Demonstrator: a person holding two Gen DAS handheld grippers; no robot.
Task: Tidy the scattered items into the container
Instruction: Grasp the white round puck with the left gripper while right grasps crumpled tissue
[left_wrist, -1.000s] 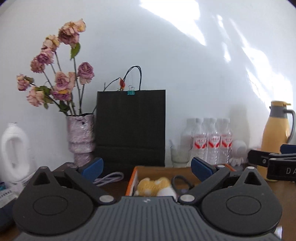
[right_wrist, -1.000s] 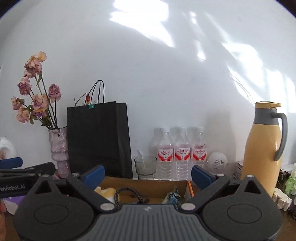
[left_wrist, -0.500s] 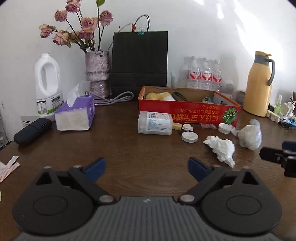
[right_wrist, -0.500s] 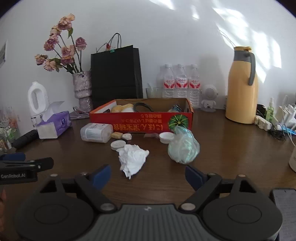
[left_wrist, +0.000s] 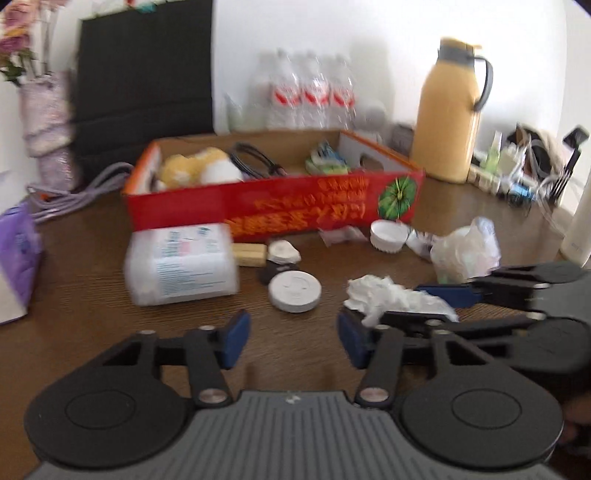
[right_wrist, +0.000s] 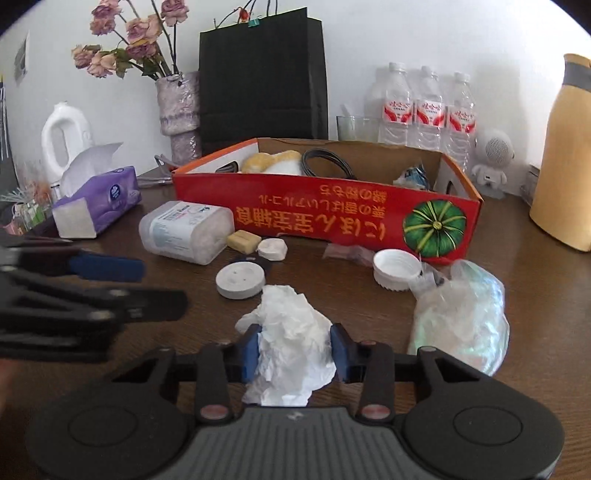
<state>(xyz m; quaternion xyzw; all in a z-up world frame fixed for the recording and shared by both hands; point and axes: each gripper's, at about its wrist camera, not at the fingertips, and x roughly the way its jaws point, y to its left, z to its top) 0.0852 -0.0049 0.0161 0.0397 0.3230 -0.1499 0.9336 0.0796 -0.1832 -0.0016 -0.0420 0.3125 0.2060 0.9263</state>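
A red cardboard box (right_wrist: 325, 214) (left_wrist: 273, 199) stands on the brown table and holds a yellow plush, a black cable and wrappers. In front of it lie a clear plastic jar (right_wrist: 186, 230) (left_wrist: 181, 264), a white round lid (right_wrist: 240, 282) (left_wrist: 294, 291), a white cap (right_wrist: 396, 269), a yellow block (right_wrist: 243, 240) and a plastic bag (right_wrist: 460, 317). My right gripper (right_wrist: 295, 354) has its pads against both sides of a crumpled white tissue (right_wrist: 291, 347) (left_wrist: 391, 295). My left gripper (left_wrist: 293, 338) is open and empty, just before the round lid.
A purple tissue box (right_wrist: 98, 203), white jug (right_wrist: 64, 138), flower vase (right_wrist: 179, 110) and black paper bag (right_wrist: 262, 74) stand at the back left. Water bottles (right_wrist: 424, 107) and a yellow thermos (right_wrist: 565, 155) stand at the back right.
Both grippers have tilted down from the wall and moved in toward the table. The right gripper has closed its jaws around the crumpled tissue. The left jaws have narrowed.
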